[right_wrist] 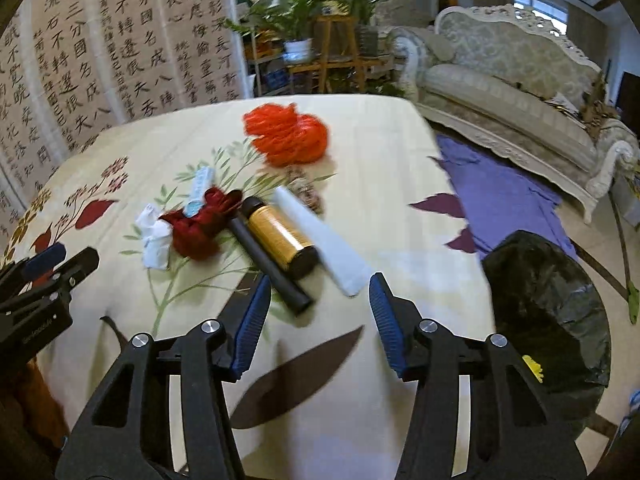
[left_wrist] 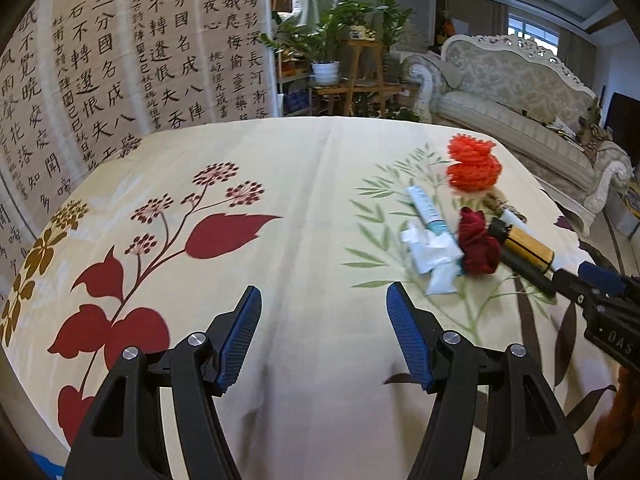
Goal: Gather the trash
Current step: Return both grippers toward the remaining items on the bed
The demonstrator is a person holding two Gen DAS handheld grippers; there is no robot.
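Left wrist view: the left hand-held gripper (left_wrist: 324, 332) hangs over the near middle of a worktop (left_wrist: 304, 168) draped in a cream cloth printed with red leaves, its blue-padded jaws spread wide with only bare cloth between them. Right wrist view: the right hand-held gripper (right_wrist: 320, 320) is poised above the near right part of the same cloth, its jaws parted at a middling width and holding nothing; the near end of a black tube (right_wrist: 272, 264) lies just beyond its left pad. Beside that tube rests a gold-wrapped cylinder with black ends (right_wrist: 280, 238), and a flat white strip (right_wrist: 324, 244) runs along the cylinder's right side. Left of the tube sits a bundle of dark red cloth (right_wrist: 200, 228), with crumpled white paper (right_wrist: 154, 240) touching it on the left and a pale blue-and-white tube (right_wrist: 200, 188) lying behind it. Farther back, toward the far edge, is a heap of bright orange netting (right_wrist: 288, 136), with a small brownish tangle (right_wrist: 304, 192) between it and the white strip. Off the worktop's right edge stands a bin lined with a black bag (right_wrist: 548, 316); purple fabric (right_wrist: 500, 188) lies on the floor behind it. At the back of the room are a cream carved sofa (right_wrist: 508, 84), potted plants (right_wrist: 304, 12) and a calligraphy screen (right_wrist: 100, 52).
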